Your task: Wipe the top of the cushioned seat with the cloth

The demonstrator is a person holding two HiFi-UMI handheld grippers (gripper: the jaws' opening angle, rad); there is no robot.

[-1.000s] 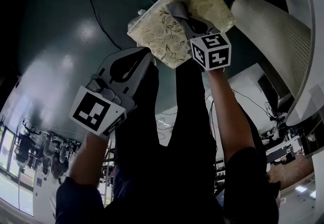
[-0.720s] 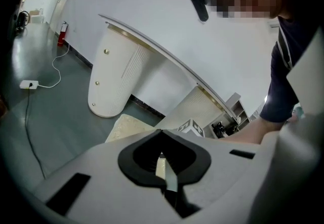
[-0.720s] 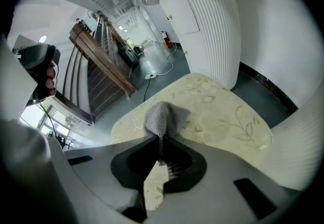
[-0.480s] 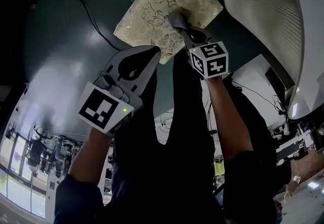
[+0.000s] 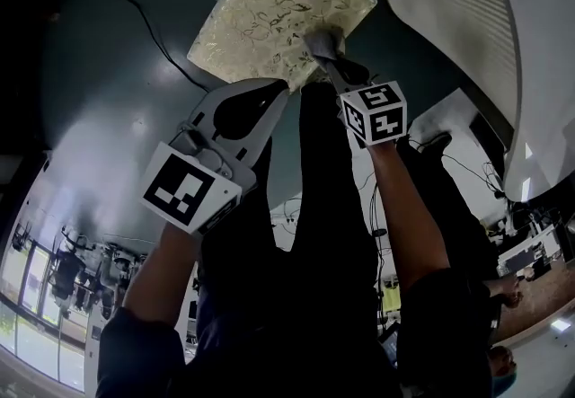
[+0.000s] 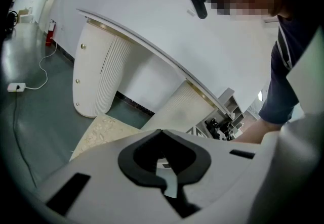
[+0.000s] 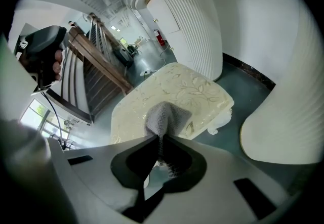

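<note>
Wiping seems under way, with much of the top probably left: the right hand-held gripper (image 5: 329, 61) is clamped on the grey knitted cloth (image 5: 322, 40) pressed near the closer edge of the cream floral cushioned seat (image 5: 269, 10), while the left hand-held gripper (image 5: 272, 92) stays out of it, jaws together and empty.

Cloth (image 5: 323, 41) now nearer cushioned seat (image 5: 260, 10) edge

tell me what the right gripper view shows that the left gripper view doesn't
Only the right gripper view: the grey cloth pinched in the right gripper and lying on the seat, plus a wooden railing. Only the left gripper view: the left gripper shut on nothing, a white cable on the floor, and a red fire extinguisher. Both: the leaf-patterned seat, the white ribbed cabinet and the green floor.
</note>
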